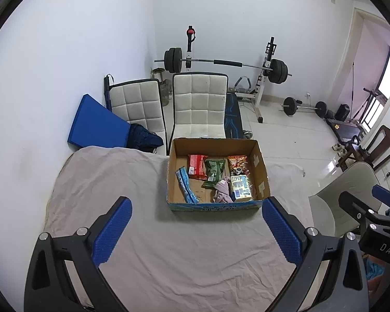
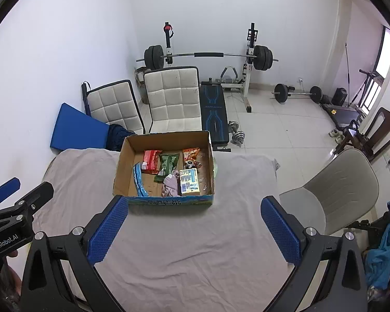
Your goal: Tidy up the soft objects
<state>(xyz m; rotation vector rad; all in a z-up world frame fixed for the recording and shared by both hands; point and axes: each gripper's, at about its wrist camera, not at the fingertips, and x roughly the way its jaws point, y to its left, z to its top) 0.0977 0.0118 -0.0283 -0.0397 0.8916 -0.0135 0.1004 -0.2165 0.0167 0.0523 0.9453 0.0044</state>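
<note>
The left claw (image 1: 196, 231) is spread wide and holds nothing, hanging over the grey cloth (image 1: 117, 182) on the bench, just short of the box (image 1: 260, 166); the right claw (image 2: 195, 230) gapes the same, empty, near the box's front wall. Inside the box, from left: a blue packet (image 1: 186, 185) leaning toward the left wall; a red packet (image 1: 197, 166); a green packet (image 1: 213, 173); a pink cloth (image 1: 222, 191) bunched at the front; a pale carton (image 1: 240, 187) touching it; an orange packet (image 1: 238, 165) behind the carton. Only the right wrist view shows dumbbells (image 2: 236, 132) on the floor behind the box, and the other claw at the box's left; only the left wrist view shows the other claw far right of the box.
</note>
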